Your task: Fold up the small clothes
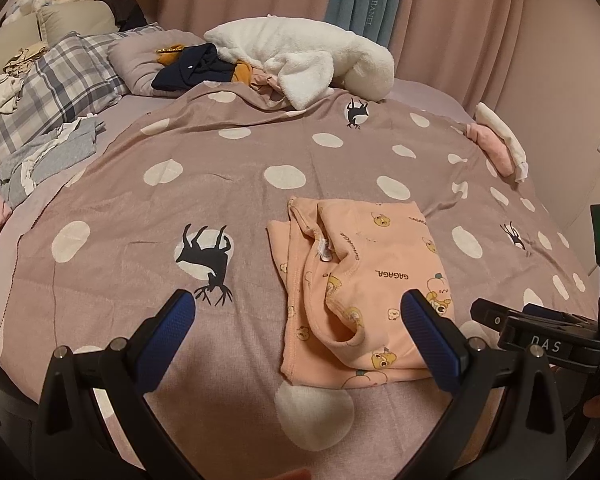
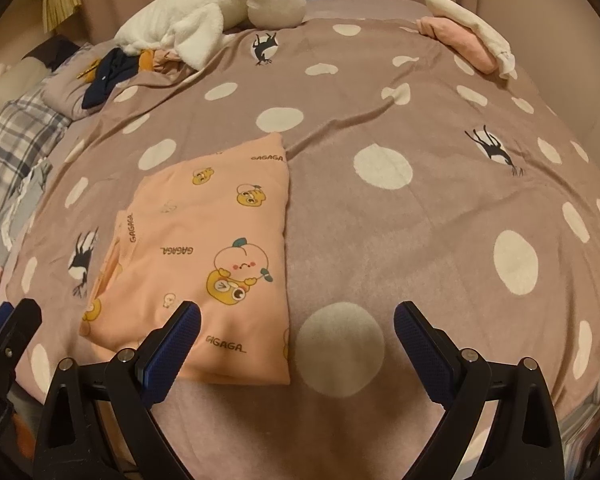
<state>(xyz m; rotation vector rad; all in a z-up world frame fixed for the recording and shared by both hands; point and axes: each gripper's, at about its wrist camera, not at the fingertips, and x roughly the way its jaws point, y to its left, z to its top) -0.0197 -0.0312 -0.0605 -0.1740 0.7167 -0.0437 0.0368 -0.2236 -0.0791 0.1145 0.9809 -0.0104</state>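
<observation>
Peach-pink cotton jersey, printed with cartoon bears and "GAGAGA" lettering, makes up the small child's top (image 2: 204, 248) lying partly folded on the mauve polka-dot bedspread (image 2: 380, 120), just ahead of both tools. Your left gripper (image 1: 298, 320) and right gripper (image 2: 296, 330) both hang over it with fingers spread wide, holding nothing. Expect the top to be light, limp and prone to bunching; it likely slides easily over the blanket. Pinch both layers at a near corner or the hem edge, not the loose neckline.
</observation>
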